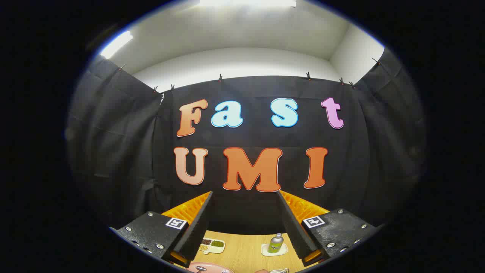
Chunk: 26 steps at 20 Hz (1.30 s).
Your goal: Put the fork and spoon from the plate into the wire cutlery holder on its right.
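Nearest, the gripper (pixel 244 227) held wide open, grasping nothing, fingers apart above the wooden surface (pixel 242 252). Just below them, the pink plate (pixel 206 268) with spoon (pixel 201 269) and fork (pixel 226 270); wire cutlery holder (pixel 279 270) barely seen to its right. Beyond, a divided dish (pixel 212 245) and small bottle (pixel 276 243) on a coaster (pixel 265 252), open room between. Bottle label unreadable.

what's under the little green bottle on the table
The green bottle stands on a small pale coaster on the wooden table, beyond the open tool. The coaster's middle is covered by the bottle.
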{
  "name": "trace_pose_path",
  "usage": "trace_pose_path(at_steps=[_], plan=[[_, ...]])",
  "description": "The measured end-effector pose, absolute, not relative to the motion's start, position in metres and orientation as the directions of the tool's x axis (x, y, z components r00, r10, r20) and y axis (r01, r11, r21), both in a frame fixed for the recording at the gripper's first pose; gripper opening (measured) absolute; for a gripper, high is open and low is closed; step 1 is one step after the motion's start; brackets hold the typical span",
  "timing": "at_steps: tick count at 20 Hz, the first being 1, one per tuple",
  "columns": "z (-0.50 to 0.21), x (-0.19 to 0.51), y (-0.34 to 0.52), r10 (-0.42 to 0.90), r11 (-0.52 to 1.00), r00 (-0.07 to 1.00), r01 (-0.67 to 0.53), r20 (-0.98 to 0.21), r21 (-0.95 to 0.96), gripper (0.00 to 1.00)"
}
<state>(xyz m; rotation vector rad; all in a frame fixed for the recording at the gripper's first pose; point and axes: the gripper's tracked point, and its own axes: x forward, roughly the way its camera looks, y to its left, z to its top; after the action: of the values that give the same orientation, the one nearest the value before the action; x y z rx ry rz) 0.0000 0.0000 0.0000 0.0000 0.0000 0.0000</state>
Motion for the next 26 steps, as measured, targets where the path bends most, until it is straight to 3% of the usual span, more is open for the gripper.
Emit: trace_pose_path(at_steps=[18, 26], plan=[[-0.006, -0.001, 0.005, 0.023, 1.000, 1.000, -0.023, 0.015, 0.013, 0.96], [-0.110, -0.005, 0.033, 0.073, 0.997, 0.969, -0.077, -0.234, -0.006, 0.96]])
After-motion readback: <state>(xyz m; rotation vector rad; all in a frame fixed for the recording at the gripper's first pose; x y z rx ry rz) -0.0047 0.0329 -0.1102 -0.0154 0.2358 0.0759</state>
